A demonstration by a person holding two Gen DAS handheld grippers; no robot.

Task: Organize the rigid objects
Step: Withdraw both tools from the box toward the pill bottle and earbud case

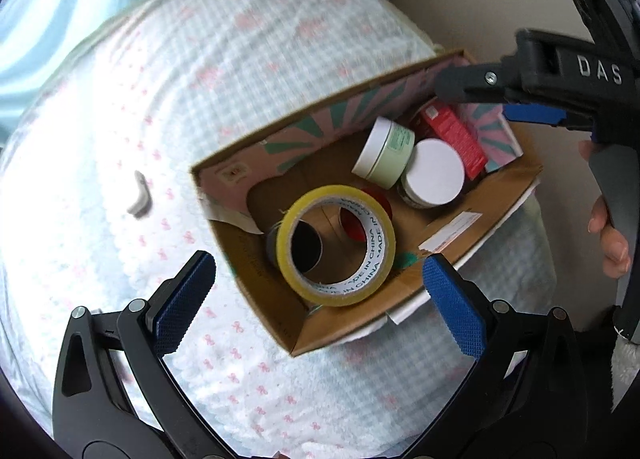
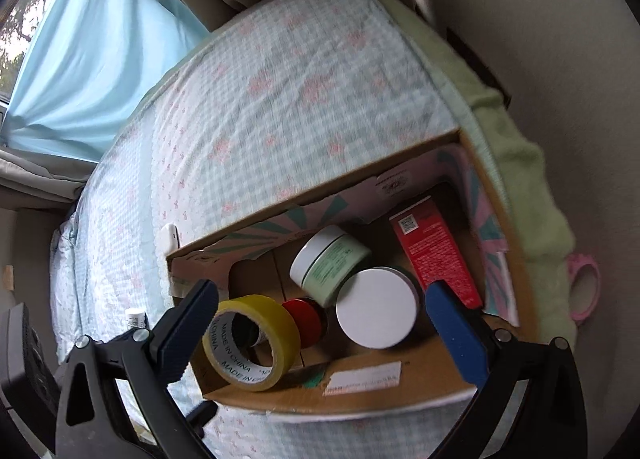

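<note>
An open cardboard box [image 1: 460, 235] [image 2: 372, 391] sits on a checked bed. Inside lie a yellow tape roll [image 1: 336, 245] [image 2: 252, 343], a red-lidded item [image 1: 356, 225] [image 2: 302, 319], a pale green jar [image 1: 386, 151] [image 2: 326, 259], a white-lidded jar [image 1: 434, 173] [image 2: 376, 309] and a red carton [image 1: 452, 135] [image 2: 434, 255]. My left gripper [image 1: 316, 299] is open and empty above the box's near end. My right gripper [image 2: 320, 335] is open and empty above the box; it also shows in the left wrist view [image 1: 560, 87] over the box's far corner.
A small white curved object [image 1: 140, 195] [image 2: 170, 237] lies on the bedspread [image 1: 200, 99] beside the box. A pink tape roll [image 2: 584, 289] rests on a green blanket [image 2: 532, 195] by the wall. A blue curtain [image 2: 92, 71] hangs at the far left.
</note>
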